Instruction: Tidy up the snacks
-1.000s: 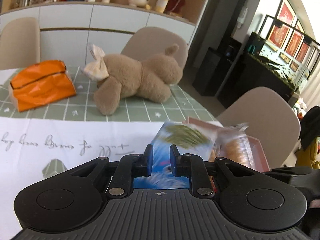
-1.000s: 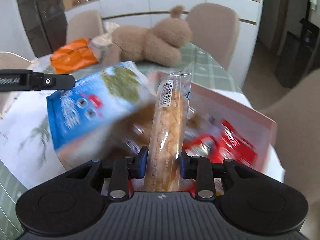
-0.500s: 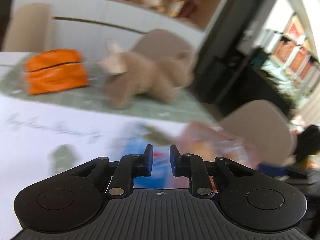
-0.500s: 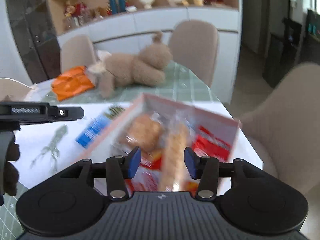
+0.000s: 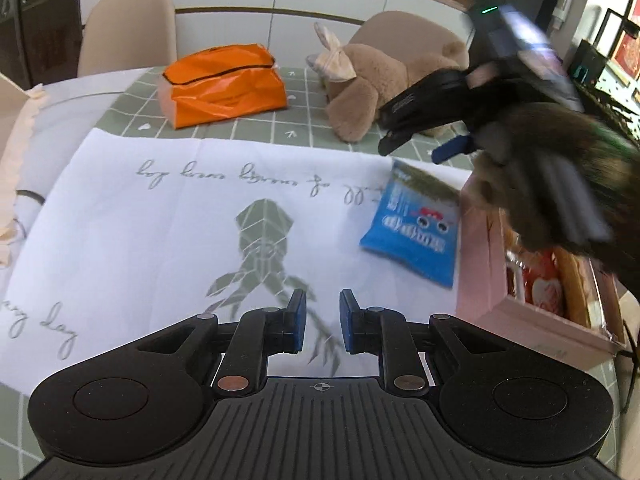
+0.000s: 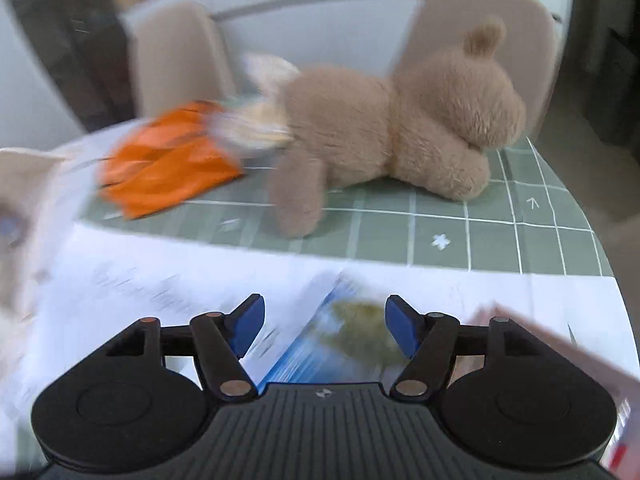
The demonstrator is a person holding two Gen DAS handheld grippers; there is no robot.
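A blue snack bag [image 5: 414, 230] lies flat on the white cloth, just left of a pink box [image 5: 486, 280] that holds several wrapped snacks [image 5: 544, 292]. My left gripper [image 5: 323, 326] is open and empty, low over the cloth, well short of the bag. My right gripper [image 6: 324, 326] is wide open and empty, right above the blue bag [image 6: 320, 344]; the box corner [image 6: 560, 352] is at its right. In the left wrist view the right gripper [image 5: 424, 120] hangs over the bag and box.
An orange pouch [image 5: 224, 84] and a tan plush bear [image 5: 376, 80] lie on the green grid mat [image 5: 256, 128] beyond the cloth. Beige chairs [image 5: 128, 28] stand behind the table. The table's right edge [image 6: 592, 216] curves near the box.
My right gripper let go of the long wrapped snack into the box, opened wide and swung left over the blue bag. My left gripper let the blue bag down onto the cloth and pulled back.
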